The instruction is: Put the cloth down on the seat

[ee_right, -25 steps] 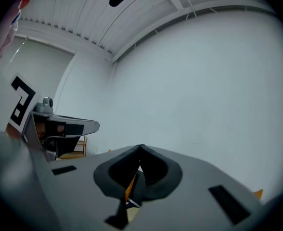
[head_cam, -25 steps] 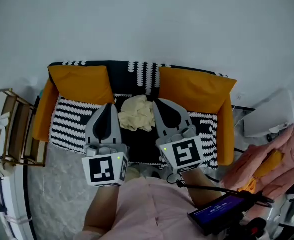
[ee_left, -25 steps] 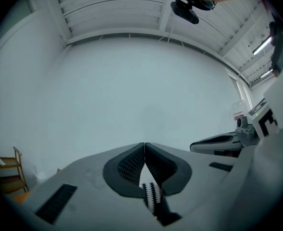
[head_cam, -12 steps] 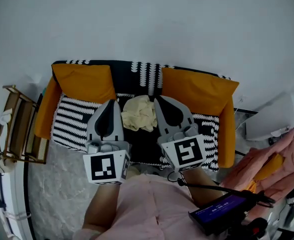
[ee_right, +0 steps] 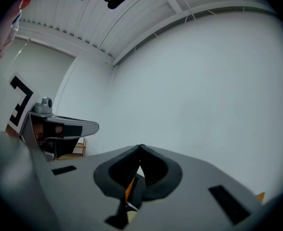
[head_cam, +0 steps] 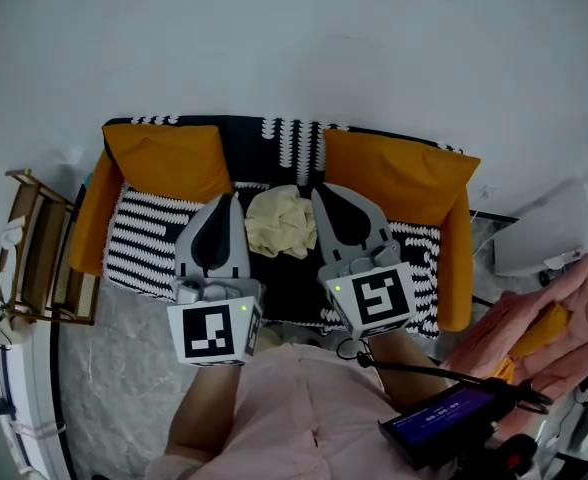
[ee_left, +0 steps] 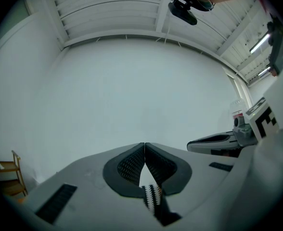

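Plainly, the cloth [head_cam: 279,223] lies crumpled on the seat [head_cam: 144,246] of a black-and-white patterned sofa, in the gap between the two tools. Neither tool has hold of it. The left tool [head_cam: 236,200] hangs just beside the cloth's left edge, and the right tool [head_cam: 316,190] hangs just beside its right edge. Both tips reach about as far toward the sofa back as the cloth's far edge does.

The left gripper view shows that tool's jaws pressed together at the tips with nothing caught between them. Only a sliver of the striped pattern shows through the hollow behind the tips. The right gripper view shows the same: jaws meeting at the tips and empty, with a thin streak of orange and a bit of the pattern in the hollow. Each of these views looks out at a pale wall [ee_left: 132,90].

Beyond the left tool's tip an orange cushion [head_cam: 164,163] leans on the sofa back, and a second orange cushion [head_cam: 394,178] sits beyond the right tool. Well out to the left of the left tool stands a wooden rack [head_cam: 34,263]. Well out to the right of the right tool lies a heap of pink fabric [head_cam: 534,338].
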Tool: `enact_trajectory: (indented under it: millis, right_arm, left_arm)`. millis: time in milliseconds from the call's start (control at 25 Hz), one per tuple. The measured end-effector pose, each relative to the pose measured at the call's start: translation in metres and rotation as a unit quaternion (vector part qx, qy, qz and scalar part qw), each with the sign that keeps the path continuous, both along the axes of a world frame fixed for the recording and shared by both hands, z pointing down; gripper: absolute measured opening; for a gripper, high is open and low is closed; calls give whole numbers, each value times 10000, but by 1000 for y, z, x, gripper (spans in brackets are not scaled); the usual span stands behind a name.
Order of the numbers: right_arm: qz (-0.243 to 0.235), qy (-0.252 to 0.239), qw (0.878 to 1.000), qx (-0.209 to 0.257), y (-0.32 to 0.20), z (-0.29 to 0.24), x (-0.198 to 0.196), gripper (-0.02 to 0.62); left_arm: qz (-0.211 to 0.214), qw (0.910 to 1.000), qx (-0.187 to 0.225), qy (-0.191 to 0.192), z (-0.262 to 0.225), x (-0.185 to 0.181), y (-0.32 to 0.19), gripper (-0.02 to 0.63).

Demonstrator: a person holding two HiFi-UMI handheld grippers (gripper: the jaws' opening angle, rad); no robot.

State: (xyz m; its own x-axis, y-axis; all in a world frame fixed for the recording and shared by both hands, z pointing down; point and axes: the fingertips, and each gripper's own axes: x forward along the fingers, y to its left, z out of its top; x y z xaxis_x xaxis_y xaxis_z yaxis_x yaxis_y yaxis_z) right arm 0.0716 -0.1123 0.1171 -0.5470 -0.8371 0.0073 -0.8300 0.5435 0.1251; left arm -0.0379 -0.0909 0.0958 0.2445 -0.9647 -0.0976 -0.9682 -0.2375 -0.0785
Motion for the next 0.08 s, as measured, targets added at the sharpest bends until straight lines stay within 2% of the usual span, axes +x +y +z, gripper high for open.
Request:
enact_trajectory:
  millis: [80]
  right_arm:
    - [19, 5, 10000, -40, -2, 0, 2, 0]
  left_arm:
    - [6, 10000, -2, -3, 0, 2, -2, 11]
